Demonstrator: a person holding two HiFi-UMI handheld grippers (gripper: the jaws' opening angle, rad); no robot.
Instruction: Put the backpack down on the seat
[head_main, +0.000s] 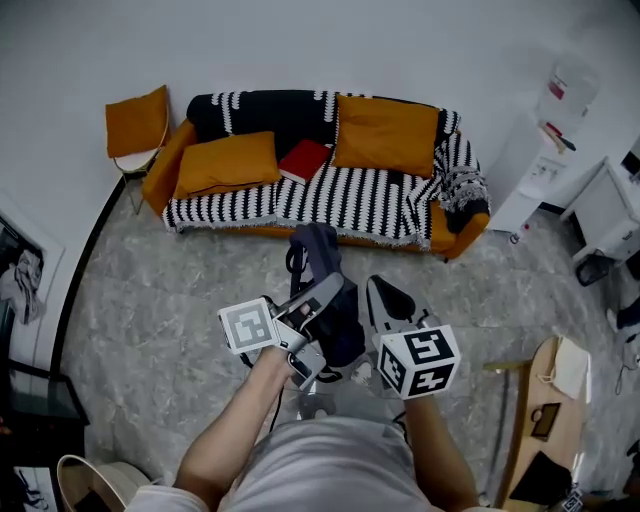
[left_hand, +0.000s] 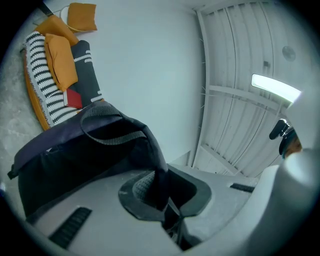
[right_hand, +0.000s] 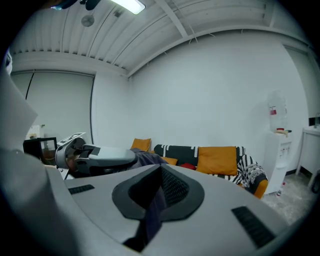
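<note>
A dark navy backpack (head_main: 322, 262) hangs in the air between my two grippers, over the grey floor in front of the sofa (head_main: 340, 203). My left gripper (head_main: 322, 296) is shut on one of its straps; in the left gripper view the strap (left_hand: 156, 170) runs down between the closed jaws and the bag's body (left_hand: 70, 155) hangs to the left. My right gripper (head_main: 382, 298) is shut on another dark strap (right_hand: 156, 206), which is pinched between its jaws. The sofa seat, under a black-and-white striped throw, lies ahead and apart from the bag.
On the sofa lie two orange cushions (head_main: 227, 162) (head_main: 386, 133) and a red book (head_main: 304, 160). A chair with an orange cushion (head_main: 137, 122) stands at its left. A white water dispenser (head_main: 545, 160) is at the right, a wooden table (head_main: 550, 420) at the lower right.
</note>
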